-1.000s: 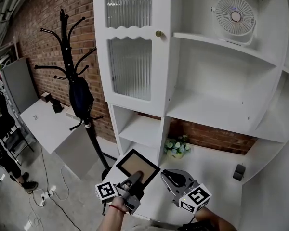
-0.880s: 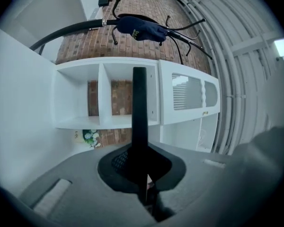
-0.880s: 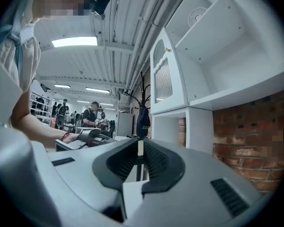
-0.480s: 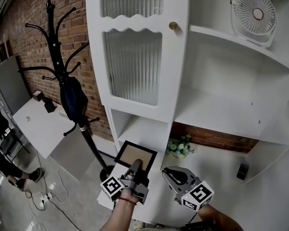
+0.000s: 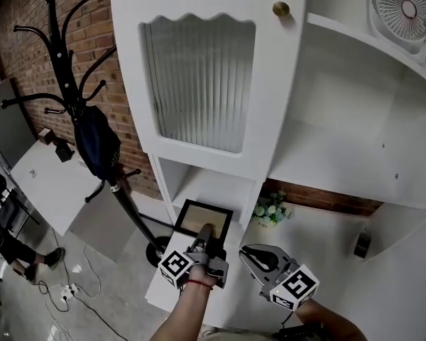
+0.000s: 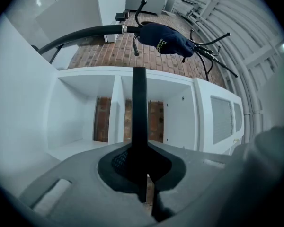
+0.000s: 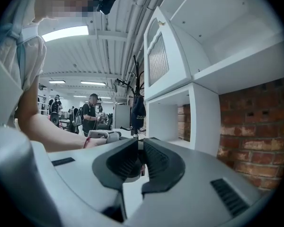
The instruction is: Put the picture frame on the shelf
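Observation:
The picture frame [image 5: 201,217], black-rimmed with a tan middle, is held just in front of the low open compartment [image 5: 211,185] of the white shelf unit. My left gripper [image 5: 206,234] is shut on its near edge. In the left gripper view the frame [image 6: 138,112] shows edge-on as a black bar rising from between the jaws, with the white compartments [image 6: 85,112] and brick behind. My right gripper [image 5: 258,256] hovers to the right over the white counter [image 5: 319,236], its jaws together with nothing between them [image 7: 140,157].
A black coat stand [image 5: 92,137] with a dark bag stands left of the shelf unit. A small flower pot [image 5: 270,210] sits on the counter by the brick back wall, a small dark object [image 5: 362,243] at far right. A white fan [image 5: 406,6] is on the upper shelf.
My left gripper has carried the frame forward toward the low compartment. The right gripper has drifted a little forward. The shelf unit fills more of the head view.

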Motion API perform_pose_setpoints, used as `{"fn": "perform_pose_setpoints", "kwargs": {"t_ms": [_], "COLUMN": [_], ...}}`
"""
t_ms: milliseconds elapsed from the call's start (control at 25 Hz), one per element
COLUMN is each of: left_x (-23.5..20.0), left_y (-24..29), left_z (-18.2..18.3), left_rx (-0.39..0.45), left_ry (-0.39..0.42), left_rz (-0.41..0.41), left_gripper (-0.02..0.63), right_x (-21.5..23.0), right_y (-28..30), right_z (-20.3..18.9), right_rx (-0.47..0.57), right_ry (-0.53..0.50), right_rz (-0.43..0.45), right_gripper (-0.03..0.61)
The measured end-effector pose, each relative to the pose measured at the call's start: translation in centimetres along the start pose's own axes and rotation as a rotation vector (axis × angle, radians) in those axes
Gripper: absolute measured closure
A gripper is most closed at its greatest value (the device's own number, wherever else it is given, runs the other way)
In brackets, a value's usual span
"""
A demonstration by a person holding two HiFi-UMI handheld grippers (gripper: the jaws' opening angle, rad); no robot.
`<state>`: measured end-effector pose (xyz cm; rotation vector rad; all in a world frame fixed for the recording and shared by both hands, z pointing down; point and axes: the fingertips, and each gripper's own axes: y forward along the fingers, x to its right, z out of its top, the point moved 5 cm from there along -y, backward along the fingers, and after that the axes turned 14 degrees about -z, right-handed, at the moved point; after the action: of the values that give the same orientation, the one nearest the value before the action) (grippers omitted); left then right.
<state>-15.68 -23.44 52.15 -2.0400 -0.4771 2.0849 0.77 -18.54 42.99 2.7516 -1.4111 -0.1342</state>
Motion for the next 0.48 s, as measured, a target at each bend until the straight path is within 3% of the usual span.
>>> {"fn": "perform_pose_setpoints", "kwargs": {"t_ms": [480], "left_x": [-4.2], "left_y": [1.8], "left_z": [0.9], "left_rx": [0.011], "left_ry": [0.006], "left_rz": [0.080], "left_gripper": [0.595], "right_x": [1.3], "right_y": [1.2], "right_z": [-1.1], "right_rx": [-0.021], "right_ry": [0.017], "right_rz": [-0.010], "right_gripper": [0.549]}}
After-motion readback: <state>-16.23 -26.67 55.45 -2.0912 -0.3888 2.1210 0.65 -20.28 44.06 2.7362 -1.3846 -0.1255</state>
